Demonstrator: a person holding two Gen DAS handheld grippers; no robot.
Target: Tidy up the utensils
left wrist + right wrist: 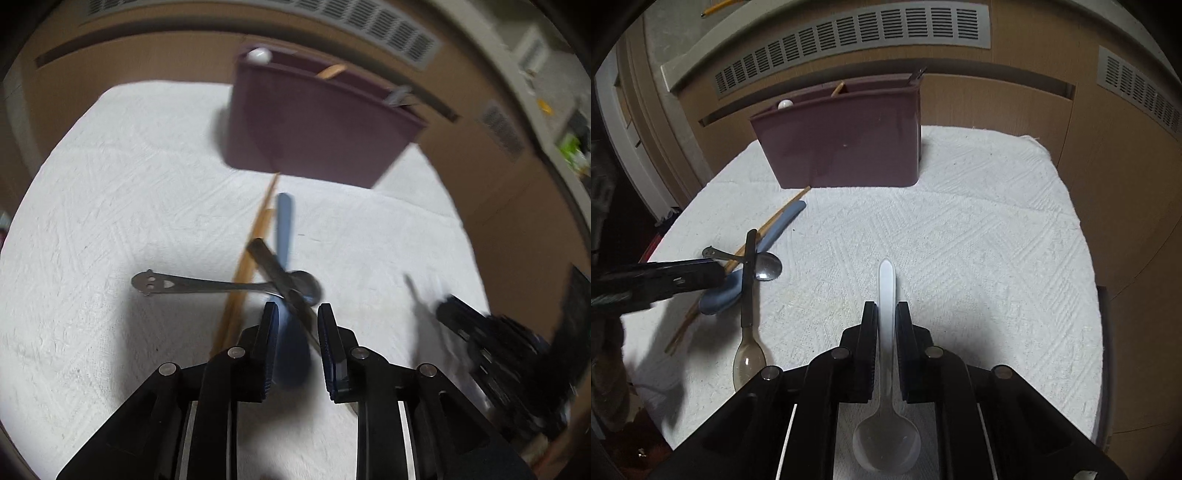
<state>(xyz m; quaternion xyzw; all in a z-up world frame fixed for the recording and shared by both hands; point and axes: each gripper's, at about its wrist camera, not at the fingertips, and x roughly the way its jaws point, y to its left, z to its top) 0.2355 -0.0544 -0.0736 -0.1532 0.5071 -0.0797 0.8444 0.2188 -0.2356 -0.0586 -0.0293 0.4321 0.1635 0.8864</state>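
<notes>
The right gripper (886, 317) is clamping its pads on the handle of a clear plastic spoon (886, 417) at the bottom centre of the right wrist view, the bowl lying near the camera and the handle tip pointing up the frame toward the purple holder (842, 144). That holder is standing at the upper middle, on the far part of the white towel (979, 240), with a few utensils already poking out of it.

In the left wrist view the left gripper (297, 314) is standing parted over the tangled pile at the centre: a blue spoon (284, 229) is running up between its fingers, but the blur makes it hard to say whether the pads are touching it, so it looks unclenched. A dark-handled spoon (273, 266), a metal spoon (184, 286) and wooden chopsticks (247, 254) are crossing over it.

For a clean pick the left gripper should probably be settling on the blue handle clear of the crossing pieces, closing squarely, then lifting slowly so nothing drags along.
</notes>
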